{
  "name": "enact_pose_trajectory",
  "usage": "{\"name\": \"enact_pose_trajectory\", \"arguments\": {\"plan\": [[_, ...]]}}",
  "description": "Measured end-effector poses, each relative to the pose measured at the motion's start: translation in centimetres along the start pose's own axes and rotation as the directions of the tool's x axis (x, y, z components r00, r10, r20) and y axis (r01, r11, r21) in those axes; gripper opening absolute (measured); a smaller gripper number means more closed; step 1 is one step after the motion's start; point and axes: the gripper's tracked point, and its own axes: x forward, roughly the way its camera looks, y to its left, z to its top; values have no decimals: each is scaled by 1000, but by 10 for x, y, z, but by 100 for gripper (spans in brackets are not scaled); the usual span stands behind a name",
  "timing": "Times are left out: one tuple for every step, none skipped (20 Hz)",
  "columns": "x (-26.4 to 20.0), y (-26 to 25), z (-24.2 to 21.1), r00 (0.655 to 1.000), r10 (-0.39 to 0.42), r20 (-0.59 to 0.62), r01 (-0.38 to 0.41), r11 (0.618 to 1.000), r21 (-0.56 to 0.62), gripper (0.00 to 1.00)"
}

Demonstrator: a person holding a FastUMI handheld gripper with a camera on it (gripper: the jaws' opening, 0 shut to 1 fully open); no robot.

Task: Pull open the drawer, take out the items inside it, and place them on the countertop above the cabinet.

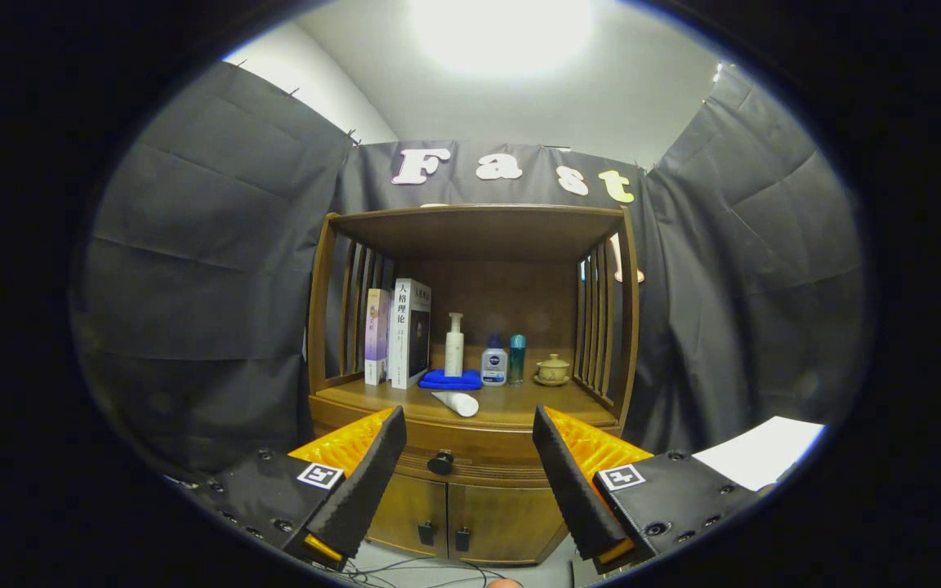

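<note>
Drawer (470, 459) shut flush under the countertop (511, 406), a white tube (456, 402) lying near that countertop's front edge, so fitting either a job finished or one ahead; gripper (468, 437) spread wide and empty, knob (440, 463) between its fingers, open room before the cabinet (479, 514).

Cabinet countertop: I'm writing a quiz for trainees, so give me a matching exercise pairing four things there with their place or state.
Things:
1. books
2. white tube
3. lidded cup
4. drawer knob

Descriptions:
A. lying on its side
B. between the open hand-held gripper's fingers
C. upright by the left slats
D. by the right slats

Pairs: 1-C, 2-A, 3-D, 4-B
</note>
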Motion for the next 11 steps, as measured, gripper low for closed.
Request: {"name": "enact_pose_trajectory", "arguments": {"plan": [[0, 1, 1, 1000, 3, 2, -3, 1000, 8, 97], [1, 1, 1, 1000, 5, -1, -5, 1000, 14, 97], [1, 1, -1, 1000, 6, -8, -6, 1000, 17, 97], [1, 0, -1, 1000, 7, -10, -7, 1000, 19, 98], [1, 0, -1, 1000, 6, -8, -6, 1000, 22, 97], [0, -1, 0, 1000, 6, -7, -5, 1000, 26, 97], [0, -1, 2, 1000, 6, -5, -6, 1000, 28, 97], [1, -3, 3, 1000, 4, -5, -3, 999, 33, 97], [0, -4, 5, 1000, 4, -2, -4, 999, 38, 97], [1, -6, 8, 1000, 1, 3, -1, 999, 45, 97], [0, -8, 13, 1000, -3, 14, 2, 999, 50, 97]]}}
